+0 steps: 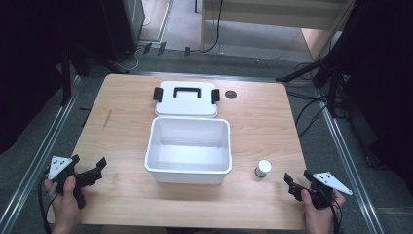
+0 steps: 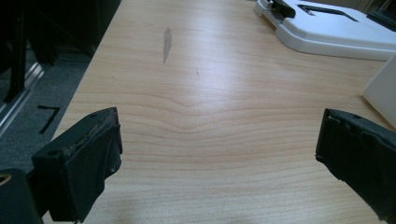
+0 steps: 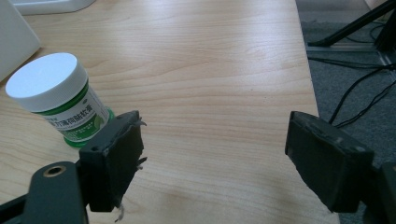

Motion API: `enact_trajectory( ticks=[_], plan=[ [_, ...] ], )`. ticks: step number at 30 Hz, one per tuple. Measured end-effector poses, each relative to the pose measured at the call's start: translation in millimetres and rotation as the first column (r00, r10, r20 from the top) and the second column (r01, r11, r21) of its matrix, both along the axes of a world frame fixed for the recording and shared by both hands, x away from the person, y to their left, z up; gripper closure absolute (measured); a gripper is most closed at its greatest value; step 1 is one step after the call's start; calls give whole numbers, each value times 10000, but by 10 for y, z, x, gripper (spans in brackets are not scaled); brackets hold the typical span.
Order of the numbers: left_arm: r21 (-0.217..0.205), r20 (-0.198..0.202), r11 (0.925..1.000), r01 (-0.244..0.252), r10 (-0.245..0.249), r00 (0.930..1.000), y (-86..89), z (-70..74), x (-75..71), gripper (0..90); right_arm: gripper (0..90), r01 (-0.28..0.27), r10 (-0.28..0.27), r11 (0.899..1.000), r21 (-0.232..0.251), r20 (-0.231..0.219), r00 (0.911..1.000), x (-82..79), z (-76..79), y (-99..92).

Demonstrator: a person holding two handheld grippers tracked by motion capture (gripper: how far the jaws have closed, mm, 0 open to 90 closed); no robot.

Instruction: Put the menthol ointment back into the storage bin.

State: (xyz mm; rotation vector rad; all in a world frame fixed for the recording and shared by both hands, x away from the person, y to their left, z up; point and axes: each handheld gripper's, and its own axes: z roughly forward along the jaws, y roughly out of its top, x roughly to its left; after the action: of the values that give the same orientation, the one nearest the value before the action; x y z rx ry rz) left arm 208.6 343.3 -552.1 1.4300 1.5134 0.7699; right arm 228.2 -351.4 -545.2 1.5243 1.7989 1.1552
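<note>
A: What could go wrong from here?

B: The small jar (image 3: pixel 58 98) is seen at the left of the right gripper view, just outside the left jaw of the right gripper (image 3: pixel 212 154) — not between the jaws. These jaws are held wide, and nothing is gripped. If the gripper is pushed forward as it stands, the jar may be knocked by the jaw and tipped over, because it is tall for its narrow base.

A: Where is it placed in the high view?

B: At the lower right of the frame, the jar (image 1: pixel 263 168) is found upright on the table (image 1: pixel 122 97), just beside the right wall of the open white box (image 1: pixel 187 148), with the lid (image 1: pixel 186 97) laid behind the box. A careless lift could also strike that wall.

A: And the left gripper (image 2: pixel 217 154)?

B: It is kept wide open over bare wood at the lower left — nothing is held.

A: Can any writing be read?

B: A green band with white Chinese characters is seen on the jar's label, but the characters cannot be read with certainty. No brand can be made out.
</note>
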Motion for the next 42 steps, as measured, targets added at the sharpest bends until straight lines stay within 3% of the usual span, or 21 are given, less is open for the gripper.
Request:
enact_trajectory(
  ticks=[4,12,14,15,16,17,19,22,24,26,27,29,32,36,38,42],
  plan=[
    [-120,24,9999,6,-6,10000,10,0,-18,10,212,-148,149,9999,74,-236,9996,12,25,6],
    [-114,204,9999,7,-5,9998,9,-1,-32,11,217,-654,608,9966,-500,-879,9943,80,135,144],
    [-116,200,9999,13,-11,9998,10,-2,-33,10,219,-1007,910,9924,-713,-1281,9876,99,155,188],
    [-116,193,9999,10,-8,9998,10,-2,-32,11,219,-1222,1051,9883,-914,-1732,9793,119,177,226],
    [-115,185,9999,14,-12,9998,10,-2,-32,11,219,-1222,1051,9883,-914,-1732,9793,119,177,226],
    [-128,193,9999,3,0,9998,9,-2,-29,10,219,-1443,1204,9840,-1040,-2082,9707,134,213,254],
    [-138,172,9999,7,-5,9999,7,-2,-27,10,220,-1476,1212,9830,-1089,-2183,9683,142,227,261],
    [-149,168,9999,27,-24,9999,6,-2,-25,10,220,-1831,1461,9750,-1255,-2585,9549,170,327,283],
    [-171,178,9998,46,-43,9998,7,-3,-24,11,220,-1911,1505,9724,-1337,-2659,9522,177,344,285],
    [-175,165,9998,64,-61,9998,9,-3,-24,11,222,-2020,1511,9677,-1508,-2945,9436,200,387,302],
    [-181,166,9998,63,-60,9998,8,-3,-23,10,224,-2080,1434,9631,-1707,-3287,9335,230,416,315],
    [-152,142,9999,69,-66,9999,8,-2,-23,10,223,-2121,1425,9612,-1764,-3408,9293,241,426,325],
    [-148,135,9998,104,-102,9999,10,-2,-22,11,223,-2472,1488,9474,-2033,-4041,9025,288,468,361],
    [-193,162,9995,254,-251,9996,6,-2,-20,10,220,-2880,1587,9300,-2285,-4571,8751,336,538,415],
    [-184,141,9994,298,-295,9995,8,-2,-18,11,216,-3059,1545,9218,-2381,-4982,8532,369,588,451],
    [-251,124,9991,336,-333,9994,14,-2,-18,11,203,-3320,1390,9040,-2693,-5492,8240,411,641,507]
  ],
)
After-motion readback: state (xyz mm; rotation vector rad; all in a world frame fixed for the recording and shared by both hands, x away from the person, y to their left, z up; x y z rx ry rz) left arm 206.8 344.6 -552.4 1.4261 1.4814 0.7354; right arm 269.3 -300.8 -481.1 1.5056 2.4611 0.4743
